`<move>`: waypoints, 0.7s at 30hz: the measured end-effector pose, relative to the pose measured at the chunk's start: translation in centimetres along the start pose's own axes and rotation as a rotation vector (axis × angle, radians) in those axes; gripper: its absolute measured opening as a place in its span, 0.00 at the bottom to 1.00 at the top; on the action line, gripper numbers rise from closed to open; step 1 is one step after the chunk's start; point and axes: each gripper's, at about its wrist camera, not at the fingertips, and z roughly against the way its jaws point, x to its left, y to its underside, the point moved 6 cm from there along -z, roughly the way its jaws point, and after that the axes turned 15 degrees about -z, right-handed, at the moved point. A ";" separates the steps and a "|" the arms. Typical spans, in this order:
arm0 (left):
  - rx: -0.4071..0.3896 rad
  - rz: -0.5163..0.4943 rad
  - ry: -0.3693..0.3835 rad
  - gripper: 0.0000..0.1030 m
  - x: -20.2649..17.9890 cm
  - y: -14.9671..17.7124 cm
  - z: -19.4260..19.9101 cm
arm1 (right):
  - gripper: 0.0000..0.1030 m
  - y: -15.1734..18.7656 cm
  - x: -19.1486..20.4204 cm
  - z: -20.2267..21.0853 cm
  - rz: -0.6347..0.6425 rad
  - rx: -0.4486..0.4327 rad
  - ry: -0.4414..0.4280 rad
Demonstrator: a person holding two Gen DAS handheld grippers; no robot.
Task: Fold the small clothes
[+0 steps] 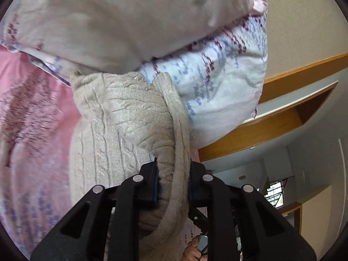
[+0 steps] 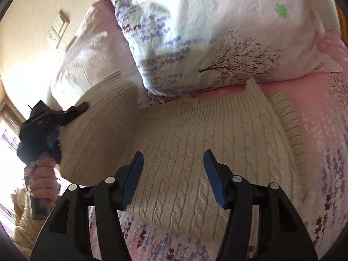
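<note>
A cream cable-knit sweater (image 2: 195,148) lies on a pink floral bedsheet (image 2: 322,130), its ribbed hem toward the pillows. My left gripper (image 1: 173,182) is shut on a bunched edge of the sweater (image 1: 121,121) and holds that side lifted. In the right wrist view the left gripper (image 2: 71,113) shows at the sweater's left edge, which is raised off the bed. My right gripper (image 2: 174,169) is open and empty, just above the middle of the sweater.
Two floral pillows (image 2: 213,34) lie at the head of the bed, just beyond the sweater. A wall with a switch plate (image 2: 58,28) is at the left. A wooden frame (image 1: 271,121) and a room beyond show in the left wrist view.
</note>
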 end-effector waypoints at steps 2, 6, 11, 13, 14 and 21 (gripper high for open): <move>0.039 0.005 0.039 0.18 -1.2 1.0 -3.2 | 0.58 -0.2 -0.8 0.9 -0.038 0.011 -0.035; 0.105 -0.004 0.058 0.17 -2.8 3.1 -8.5 | 0.65 -1.2 -2.7 2.1 -0.137 0.044 -0.114; 0.214 -0.005 0.081 0.20 -3.7 5.7 -13.1 | 0.73 -2.5 -5.2 3.1 -0.305 0.090 -0.234; 0.253 0.023 0.103 0.29 -3.4 6.4 -13.5 | 0.75 -2.8 -5.9 2.9 -0.350 0.114 -0.241; 0.266 0.020 0.137 0.32 -3.5 6.4 -13.3 | 0.77 -2.9 -6.2 2.7 -0.372 0.129 -0.245; 0.161 -0.153 0.010 0.67 -2.6 4.1 -5.0 | 0.77 -3.1 -7.5 0.7 -0.430 0.185 -0.183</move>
